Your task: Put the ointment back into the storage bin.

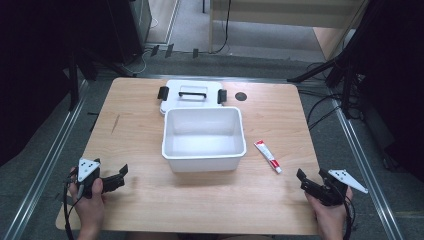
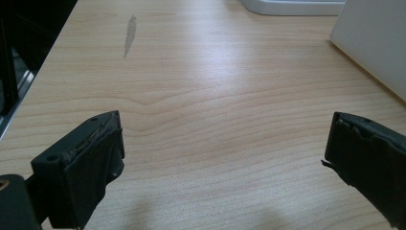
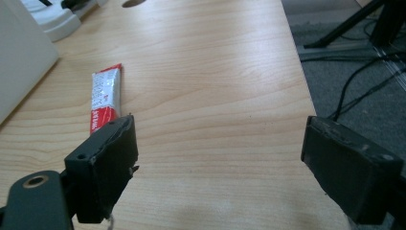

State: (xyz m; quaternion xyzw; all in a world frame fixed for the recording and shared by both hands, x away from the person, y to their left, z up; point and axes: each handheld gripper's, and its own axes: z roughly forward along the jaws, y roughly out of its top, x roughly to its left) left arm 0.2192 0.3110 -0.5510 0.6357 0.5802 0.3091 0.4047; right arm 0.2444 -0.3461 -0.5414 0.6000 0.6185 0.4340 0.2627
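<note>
High view. Light wooden surface (image 1: 150, 200), its near edge partly covered by the person's hands. Left tongs (image 1: 122, 172) hover over the near-left corner, jaws apart, nothing between them. Right tongs (image 1: 311, 180) sit at the near-right corner, close to the surface's right edge, jaws apart and empty. A red-and-white squeeze tube (image 1: 267, 156) lies flat just beyond the right tongs, between them and the white rectangular plastic bin (image 1: 203, 134) at centre, apart from both. Behind the bin, a white lid with black clips (image 1: 192, 93), its near part hidden by the bin's rim. Broad bare wood lies to the left of the bin and along the near edge.

Left gripper view. Both jaws wide, bare wood between. Bin wall (image 2: 376, 40) cut off at upper right; lid edge (image 2: 292, 5) cropped at top. Surface's left edge close.

Right gripper view. Jaws wide; tube (image 3: 105, 96) lies ahead, its near end hidden behind the left jaw. Bin wall (image 3: 19, 67) cropped at left. Floor cables beyond the right edge.
</note>
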